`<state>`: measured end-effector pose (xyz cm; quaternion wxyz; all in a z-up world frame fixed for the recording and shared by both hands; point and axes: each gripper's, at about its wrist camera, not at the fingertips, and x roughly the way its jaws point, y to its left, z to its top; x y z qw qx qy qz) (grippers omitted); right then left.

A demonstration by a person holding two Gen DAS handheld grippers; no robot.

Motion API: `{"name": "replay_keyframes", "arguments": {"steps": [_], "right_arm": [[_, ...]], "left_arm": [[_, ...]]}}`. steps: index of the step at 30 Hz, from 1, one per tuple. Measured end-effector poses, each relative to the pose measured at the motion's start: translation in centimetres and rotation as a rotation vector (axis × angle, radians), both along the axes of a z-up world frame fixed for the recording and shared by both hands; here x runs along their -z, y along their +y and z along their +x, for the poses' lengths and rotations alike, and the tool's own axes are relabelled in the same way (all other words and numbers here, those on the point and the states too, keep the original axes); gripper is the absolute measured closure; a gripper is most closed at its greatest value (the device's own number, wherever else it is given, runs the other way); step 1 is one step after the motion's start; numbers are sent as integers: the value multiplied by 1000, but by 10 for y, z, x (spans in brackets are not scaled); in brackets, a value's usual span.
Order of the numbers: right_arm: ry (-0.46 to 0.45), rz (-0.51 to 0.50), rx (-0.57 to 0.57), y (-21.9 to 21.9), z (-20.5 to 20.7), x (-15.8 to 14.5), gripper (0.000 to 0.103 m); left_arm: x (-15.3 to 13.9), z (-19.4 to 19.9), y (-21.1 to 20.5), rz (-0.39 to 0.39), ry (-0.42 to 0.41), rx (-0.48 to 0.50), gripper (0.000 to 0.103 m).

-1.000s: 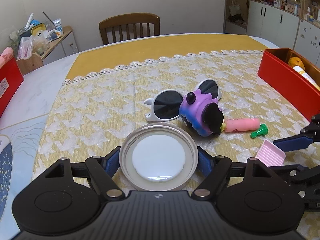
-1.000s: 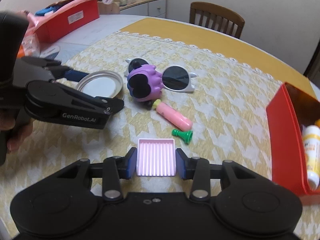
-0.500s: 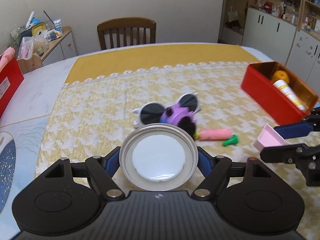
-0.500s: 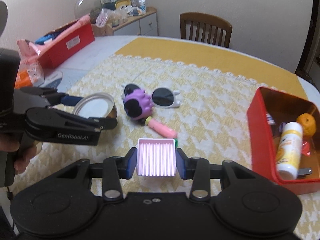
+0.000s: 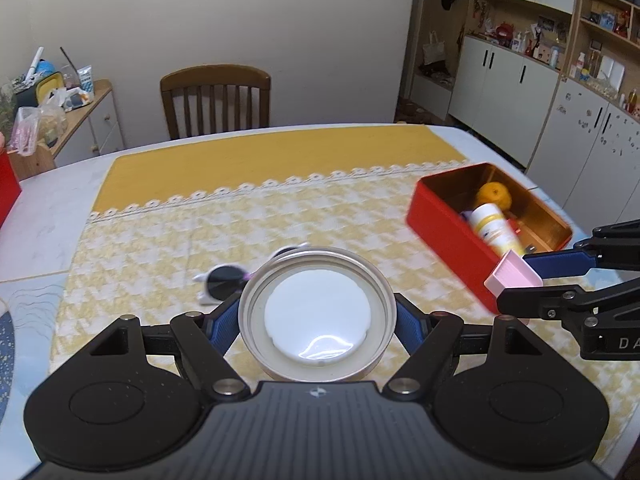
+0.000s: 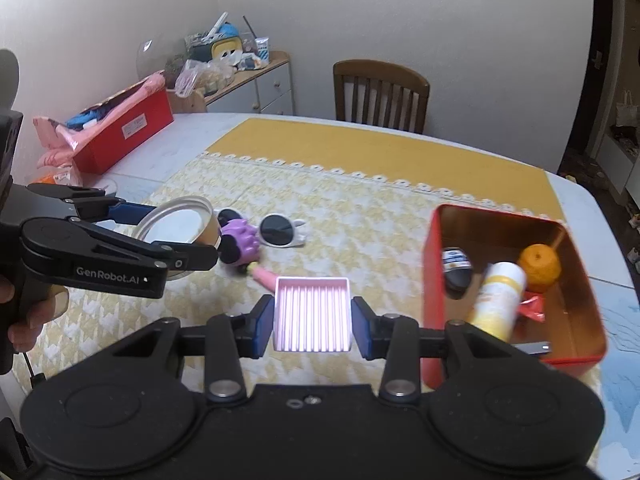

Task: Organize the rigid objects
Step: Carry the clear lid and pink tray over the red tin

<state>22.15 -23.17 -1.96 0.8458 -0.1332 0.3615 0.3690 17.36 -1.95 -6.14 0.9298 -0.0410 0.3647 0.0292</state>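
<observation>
We see two tools: our left tool (image 5: 318, 316) grips one round lid (image 5: 318, 314), our right tool (image 6: 312, 320) grips one pink tray (image 6: 312, 314). One red box (image 6: 434, 280) at right holds one orange (image 6: 538, 262).

Round metal lid (image 5: 318, 315) is clamped between left gripper (image 5: 318, 320) fingers, lower centre. Pink ridged tray (image 5: 512, 274) is held by right gripper (image 5: 520, 280) at right edge, beside red box (image 5: 448, 232). Sunglasses (image 5: 224, 284) are partly hidden behind lid.
</observation>
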Motion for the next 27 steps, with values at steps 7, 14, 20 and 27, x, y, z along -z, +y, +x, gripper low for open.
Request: {"name": "replay_keyframes", "arguments": {"steps": [7,14,20,27], "right_arm": [[-21,16,23,-34,16,-9,63],[-35,29,46,-67,34,-14,63],[-40,34,61,-93,51,-14,63],[-39,24,76,-121,70,-8,63]], "left_arm": [[-17,16,-36,-1,-27,40,26],[-26,40,-75,-3,-42,75,26],[-28,64,-110,-1,-37,112,26],[-22,96,-144,15,-11,142,26]]}}
